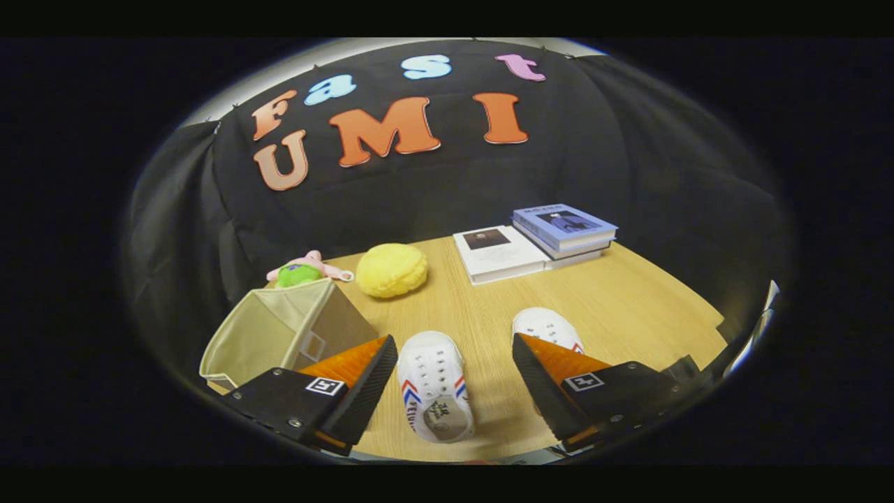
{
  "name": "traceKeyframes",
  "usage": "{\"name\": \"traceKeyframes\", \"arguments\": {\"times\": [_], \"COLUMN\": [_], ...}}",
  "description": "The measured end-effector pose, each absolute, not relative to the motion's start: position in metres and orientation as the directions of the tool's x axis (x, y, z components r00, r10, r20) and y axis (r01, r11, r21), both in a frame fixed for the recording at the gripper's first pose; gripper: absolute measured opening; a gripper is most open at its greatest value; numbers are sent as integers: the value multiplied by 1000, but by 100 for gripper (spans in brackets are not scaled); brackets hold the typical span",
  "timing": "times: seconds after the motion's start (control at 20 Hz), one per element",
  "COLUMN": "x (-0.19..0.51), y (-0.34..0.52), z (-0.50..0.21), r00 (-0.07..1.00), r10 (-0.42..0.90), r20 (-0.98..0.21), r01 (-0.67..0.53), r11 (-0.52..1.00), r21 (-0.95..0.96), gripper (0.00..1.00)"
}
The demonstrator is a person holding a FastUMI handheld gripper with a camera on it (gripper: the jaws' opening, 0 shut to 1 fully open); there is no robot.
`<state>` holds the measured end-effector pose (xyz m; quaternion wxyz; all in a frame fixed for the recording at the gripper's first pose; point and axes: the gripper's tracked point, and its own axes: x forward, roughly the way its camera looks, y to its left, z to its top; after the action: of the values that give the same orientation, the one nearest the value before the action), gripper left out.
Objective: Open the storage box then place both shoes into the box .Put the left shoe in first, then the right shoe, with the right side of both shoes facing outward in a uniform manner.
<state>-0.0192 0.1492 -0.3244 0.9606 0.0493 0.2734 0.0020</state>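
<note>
A small white canvas shoe [433,384] with red and blue side stripes lies on the wooden table [628,307], toe pointing away, between my fingers and nearer the left one. A second white shoe [547,327] sits just behind my right finger, which hides its heel. A beige fabric storage box [279,337] stands to the left, its open top showing an empty inside, partly behind my left finger. My gripper [454,356] is open above the table, touching nothing.
A yellow fluffy ball [392,270] and a pink and green plush toy [305,271] lie beyond the box. A stack of books [564,230] and a white book [497,253] sit at the table's far side. Black cloth walls surround the table.
</note>
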Motion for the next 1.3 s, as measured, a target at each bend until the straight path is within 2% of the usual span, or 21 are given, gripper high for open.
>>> {"name": "traceKeyframes", "arguments": {"times": [0.6, 0.8, 1.0, 1.1, 1.15, 1.3], "x": [-28, -24, -22, -23, -23, -21], "y": [153, 159, 170, 179, 176, 174], "z": [-423, -434, -440, -441, -442, -441], "r00": [706, 684, 661, 643, 644, 643], "r10": [76, 97, 146, 190, 187, 155], "r20": [-704, -723, -736, -742, -742, -750], "r01": [-42, -79, -104, -94, -76, -30], "r11": [997, 995, 989, 981, 981, 984], "r21": [66, 58, 102, 170, 181, 177], "gripper": [99, 92, 73, 56, 35, 5]}}
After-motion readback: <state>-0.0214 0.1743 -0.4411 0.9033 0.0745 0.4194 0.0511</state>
